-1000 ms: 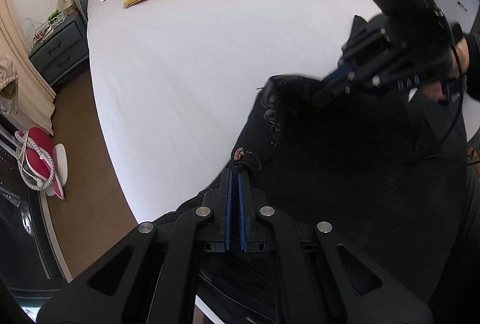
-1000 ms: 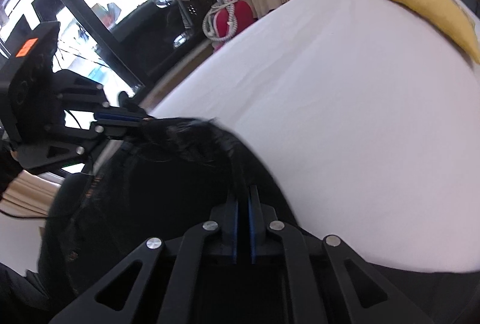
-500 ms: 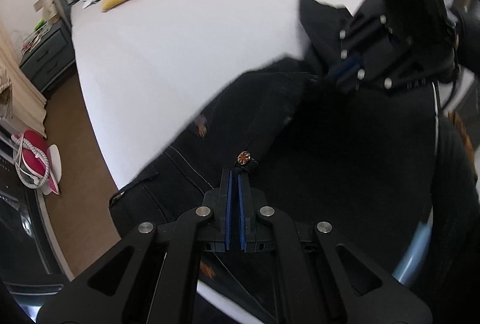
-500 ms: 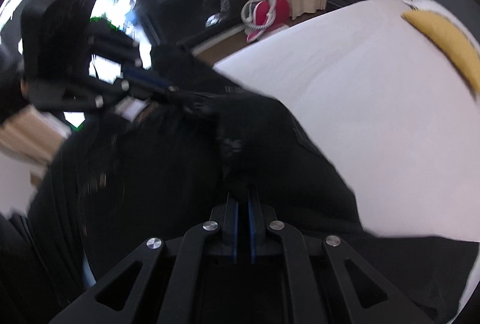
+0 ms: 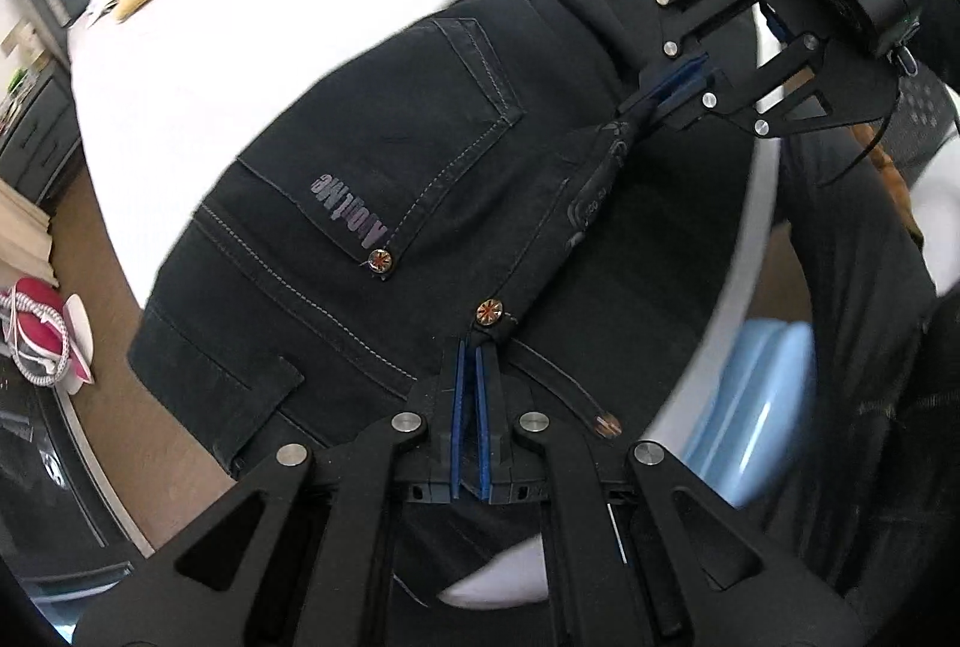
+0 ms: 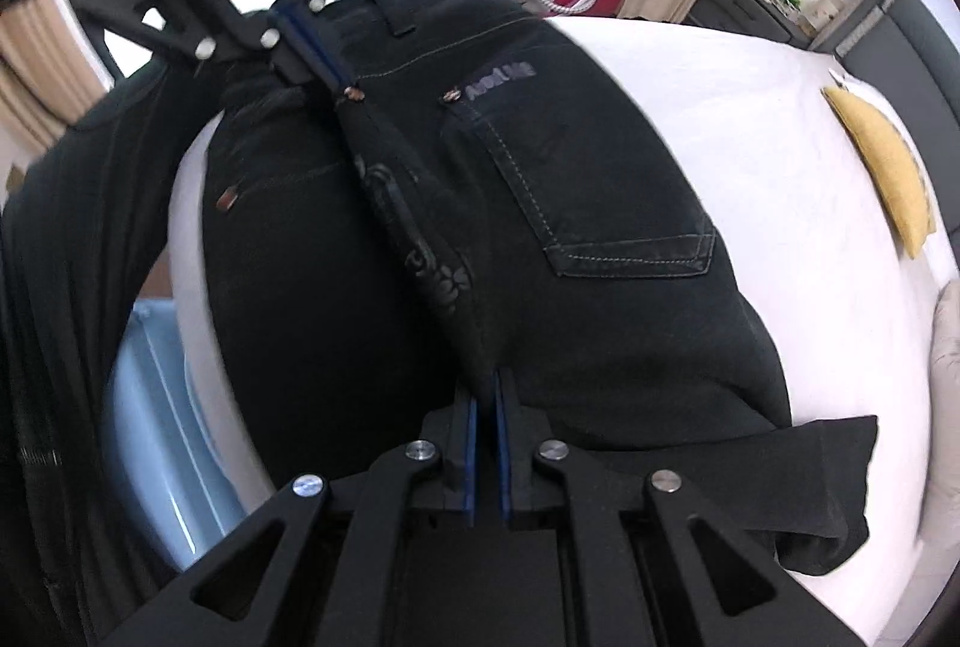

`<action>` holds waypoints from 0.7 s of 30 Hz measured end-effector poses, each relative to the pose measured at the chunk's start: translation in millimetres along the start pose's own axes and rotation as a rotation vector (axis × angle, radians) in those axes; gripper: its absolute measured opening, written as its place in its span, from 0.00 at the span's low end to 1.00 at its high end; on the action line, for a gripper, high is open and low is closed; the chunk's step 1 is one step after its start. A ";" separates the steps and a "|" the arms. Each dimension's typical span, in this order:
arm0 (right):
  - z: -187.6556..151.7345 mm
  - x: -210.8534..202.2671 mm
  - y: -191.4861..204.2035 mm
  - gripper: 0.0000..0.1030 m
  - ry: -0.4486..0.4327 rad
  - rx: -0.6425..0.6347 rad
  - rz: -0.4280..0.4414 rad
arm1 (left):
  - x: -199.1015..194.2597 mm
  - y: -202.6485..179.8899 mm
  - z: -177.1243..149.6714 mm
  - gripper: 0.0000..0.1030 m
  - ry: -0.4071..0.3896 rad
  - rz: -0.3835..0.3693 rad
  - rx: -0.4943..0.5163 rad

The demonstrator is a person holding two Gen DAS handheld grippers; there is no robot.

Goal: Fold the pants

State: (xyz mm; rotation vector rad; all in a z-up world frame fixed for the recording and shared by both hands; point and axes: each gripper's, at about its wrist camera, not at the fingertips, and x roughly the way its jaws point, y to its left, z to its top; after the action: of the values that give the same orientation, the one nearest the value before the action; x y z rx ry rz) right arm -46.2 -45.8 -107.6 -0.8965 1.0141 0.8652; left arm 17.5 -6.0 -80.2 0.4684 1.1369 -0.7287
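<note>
Here, one pair of black jeans (image 5: 384, 179), dark denim with pale contrast stitching, a back patch pocket (image 5: 414, 149) bearing a grey printed logo, and copper rivets (image 5: 489, 311) at the pocket and waistband corners. The waistband is stretched taut in the air between the two tools, seat side facing the bed, with a belt loop showing. The body of the garment drapes from that line over the near edge of the white bed (image 5: 228, 35), and a leg end (image 6: 798, 485) lies folded on the sheet toward the bed's far side. Left gripper (image 5: 471, 353): jaws pressed together on the waistband just below a rivet. Right gripper (image 6: 486, 383): jaws clamped on the opposite end of the same waistband, fabric rising from between the blue pads (image 6: 471, 443). A yellow pillow (image 6: 888, 179) rests near the headboard end of the bed.
</note>
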 end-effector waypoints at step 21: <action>-25.0 -5.2 95.9 0.07 0.081 -0.196 -0.218 | 21.5 -21.5 -16.3 0.02 0.084 0.005 0.048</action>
State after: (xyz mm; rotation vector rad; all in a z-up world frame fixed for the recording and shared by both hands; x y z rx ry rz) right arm -142.3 -33.2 -129.0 -1.1937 0.8911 0.7567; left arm -3.6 -15.8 -105.6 0.5459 1.1988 -0.7389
